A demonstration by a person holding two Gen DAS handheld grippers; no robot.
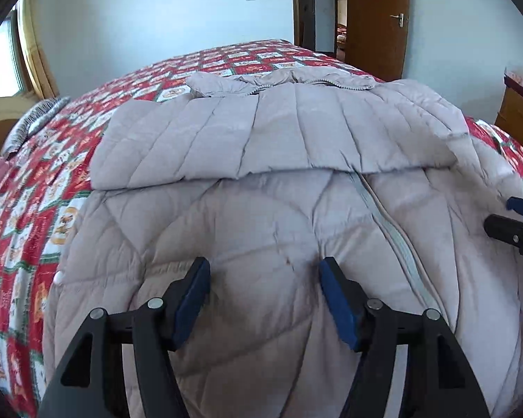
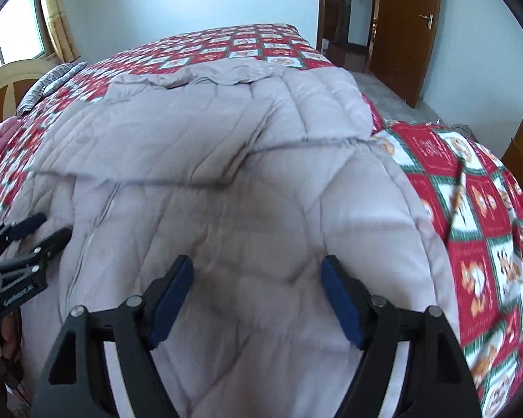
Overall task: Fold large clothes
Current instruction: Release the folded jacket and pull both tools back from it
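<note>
A large pale grey quilted coat (image 1: 261,209) lies on the bed, its sleeves folded across the chest and its zipper (image 1: 397,240) running down the front. It also fills the right wrist view (image 2: 226,191). My left gripper (image 1: 263,271) is open and empty just above the coat's lower part, left of the zipper. My right gripper (image 2: 258,271) is open and empty above the coat's lower right part. The right gripper shows at the right edge of the left wrist view (image 1: 519,223). The left gripper shows at the left edge of the right wrist view (image 2: 35,233).
The bed carries a red, white and green patterned quilt (image 1: 35,181), also seen in the right wrist view (image 2: 470,209). A striped pillow (image 1: 35,118) lies by the headboard. A wooden door (image 1: 376,17) and a wooden cabinet (image 1: 519,115) stand beyond the bed.
</note>
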